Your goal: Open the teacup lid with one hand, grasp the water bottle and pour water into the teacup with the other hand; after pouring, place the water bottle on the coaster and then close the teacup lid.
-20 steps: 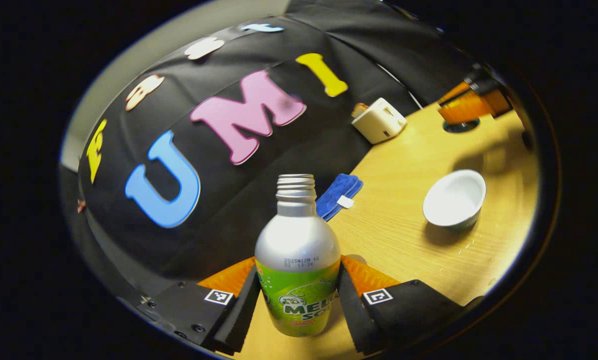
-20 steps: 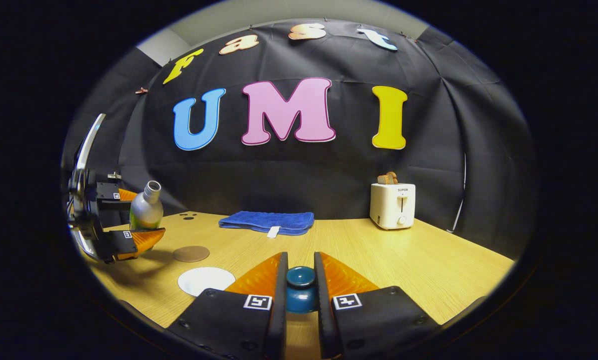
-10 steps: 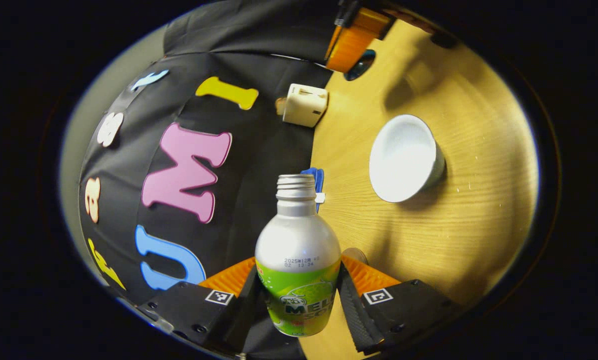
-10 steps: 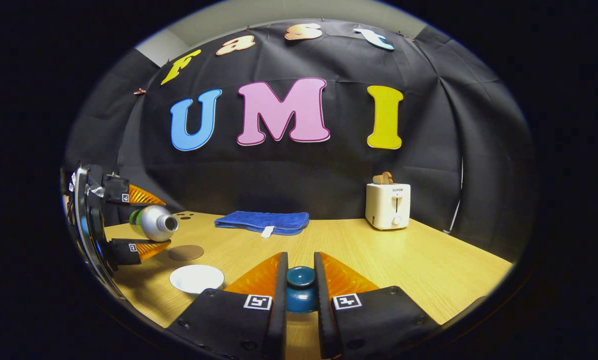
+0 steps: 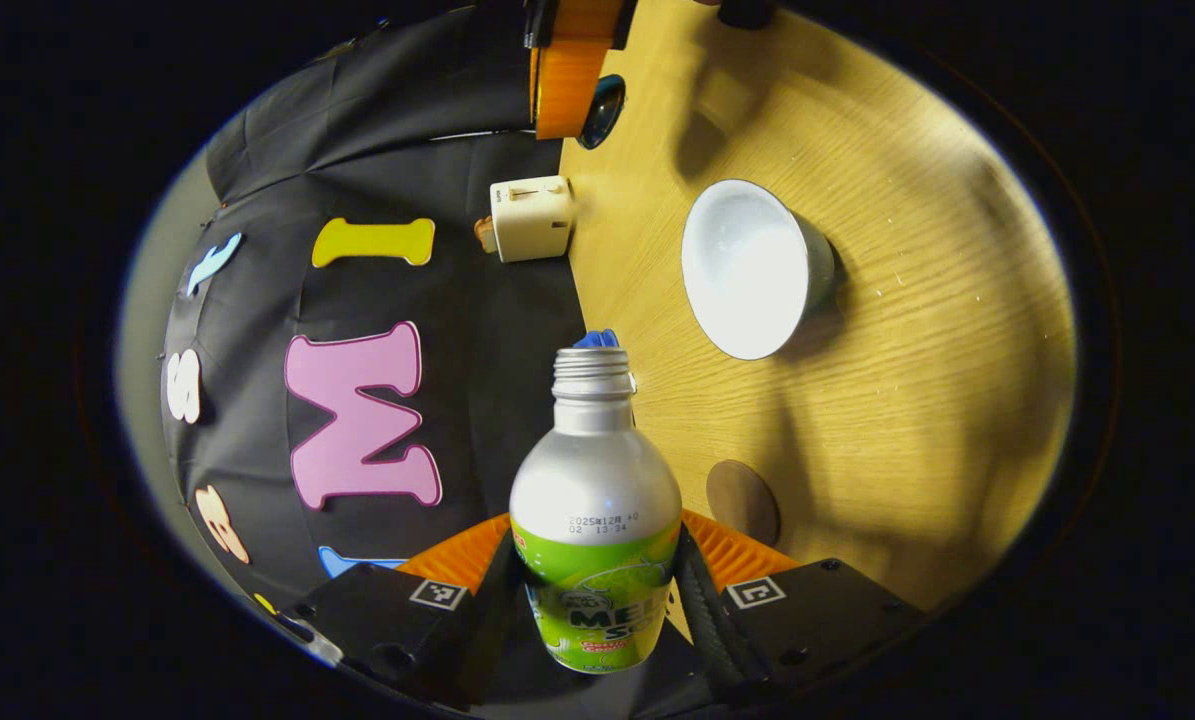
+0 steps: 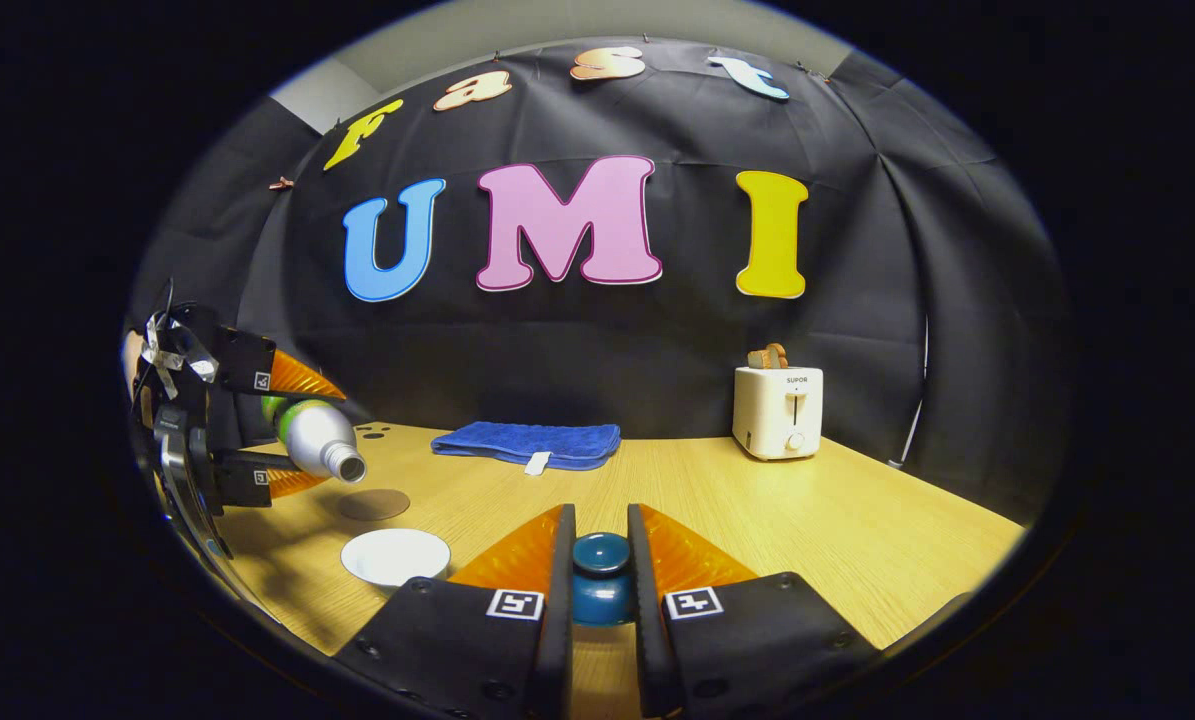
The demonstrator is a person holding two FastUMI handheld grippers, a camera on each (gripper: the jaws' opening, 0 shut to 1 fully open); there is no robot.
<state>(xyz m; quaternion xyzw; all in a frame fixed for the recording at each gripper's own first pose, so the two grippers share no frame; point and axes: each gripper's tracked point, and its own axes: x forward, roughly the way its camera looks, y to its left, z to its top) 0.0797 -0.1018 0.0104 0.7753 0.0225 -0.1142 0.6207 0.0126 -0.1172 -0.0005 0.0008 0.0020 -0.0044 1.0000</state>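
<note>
My left gripper [image 5: 597, 590] is shut on a silver water bottle [image 5: 595, 510] with a green label and no cap. In the right gripper view the bottle [image 6: 315, 445] is tipped past level, its mouth pointing down toward the white teacup [image 6: 395, 556] on the table. The open teacup [image 5: 752, 268] lies beyond the bottle mouth in the left gripper view. My right gripper [image 6: 600, 575] is shut on the knob of the dark teal teacup lid [image 6: 600, 580], held above the table. A round brown coaster [image 6: 372, 504] lies behind the cup.
A folded blue towel [image 6: 529, 444] lies at the back of the wooden table [image 6: 807, 520]. A white toaster [image 6: 779, 410] with bread stands at the back right. The black cloth wall closes off the far side.
The left gripper has rolled the bottle further over, from nearly level to mouth-down toward the teacup. The right gripper holds the lid still.
</note>
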